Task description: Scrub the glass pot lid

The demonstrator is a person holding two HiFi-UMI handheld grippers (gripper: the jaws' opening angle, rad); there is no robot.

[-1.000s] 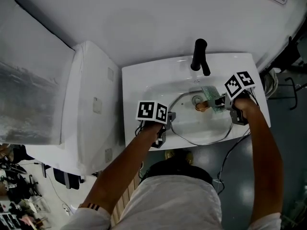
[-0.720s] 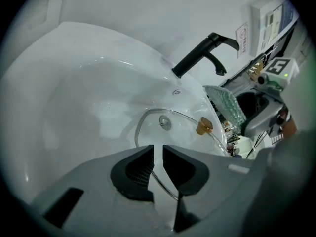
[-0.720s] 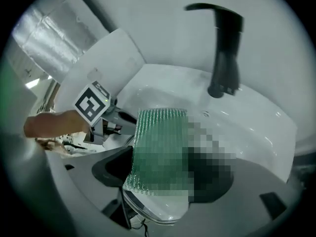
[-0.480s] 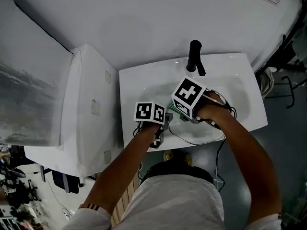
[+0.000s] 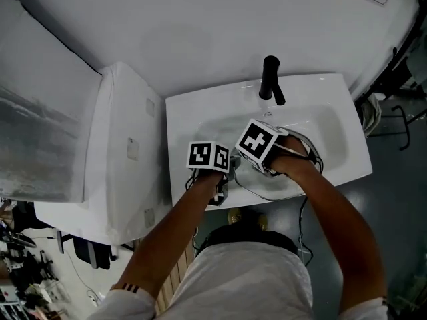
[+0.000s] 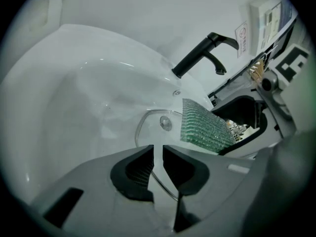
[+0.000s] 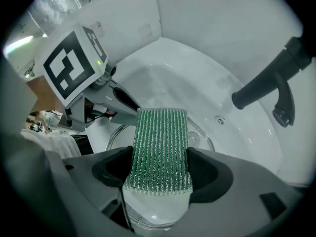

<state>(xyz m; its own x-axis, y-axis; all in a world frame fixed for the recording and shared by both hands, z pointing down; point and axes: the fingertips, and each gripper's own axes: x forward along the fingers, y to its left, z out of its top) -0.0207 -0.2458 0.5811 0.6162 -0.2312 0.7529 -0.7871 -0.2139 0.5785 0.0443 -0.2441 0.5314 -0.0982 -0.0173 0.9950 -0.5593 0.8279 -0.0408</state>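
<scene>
Left gripper point(image 6: 158, 162), fingers nipped on the rim of the lid point(image 6: 150, 132), which sits in the white sink point(image 5: 333, 105); right gripper point(image 7: 160, 174), fingers pinching a green sponge point(image 7: 160, 142) over the lid; black tap point(image 5: 272, 79) behind.

White sink point(image 5: 333, 105) all round, black faucet point(image 5: 271, 79) at its back edge. The sponge point(image 7: 160, 147) shows green, ribbed in glinting stripes, white underneath. The glass pot lid point(image 6: 165, 125) is clear with a silvery rim. Left gripper point(image 6: 154, 167) and right gripper point(image 7: 160, 174): grey bodies, black pads, cubes in black-and-white squares.
</scene>
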